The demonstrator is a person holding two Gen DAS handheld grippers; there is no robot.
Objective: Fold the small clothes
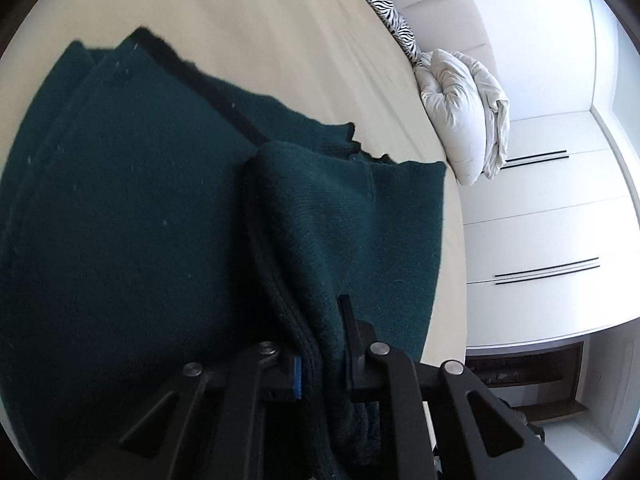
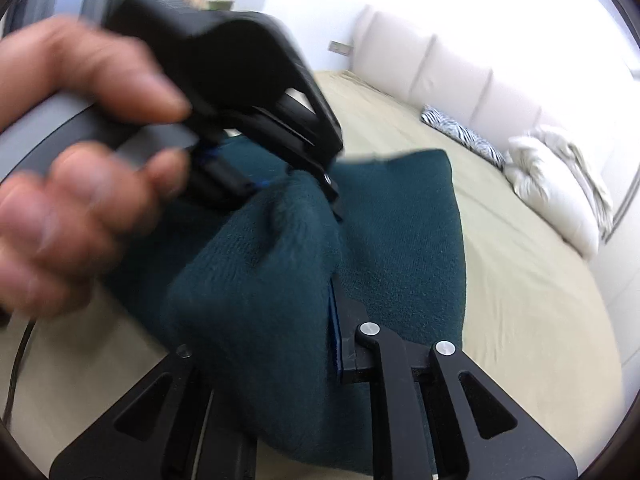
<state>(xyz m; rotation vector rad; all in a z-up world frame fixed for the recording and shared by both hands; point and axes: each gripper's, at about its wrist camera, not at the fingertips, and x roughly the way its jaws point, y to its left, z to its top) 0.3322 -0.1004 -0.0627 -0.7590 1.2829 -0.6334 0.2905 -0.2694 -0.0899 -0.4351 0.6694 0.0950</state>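
Note:
A dark green knitted garment [image 1: 132,208] with a black edge lies partly folded on a beige bed [image 1: 280,40]. My left gripper [image 1: 320,344] is shut on a bunched fold of the garment at its near edge. In the right wrist view my right gripper [image 2: 320,320] is shut on another fold of the same garment [image 2: 260,280] and holds it lifted off the bed. The left gripper [image 2: 320,184], held by a hand [image 2: 68,168], shows there just ahead, clamped on the cloth. Both grippers hold the garment close together.
A white pillow and a crumpled duvet [image 1: 464,112] lie at the head of the bed beside a zebra-striped cushion [image 1: 388,12]. A padded white headboard [image 2: 440,72] stands behind them. White cupboards [image 1: 540,220] stand beside the bed.

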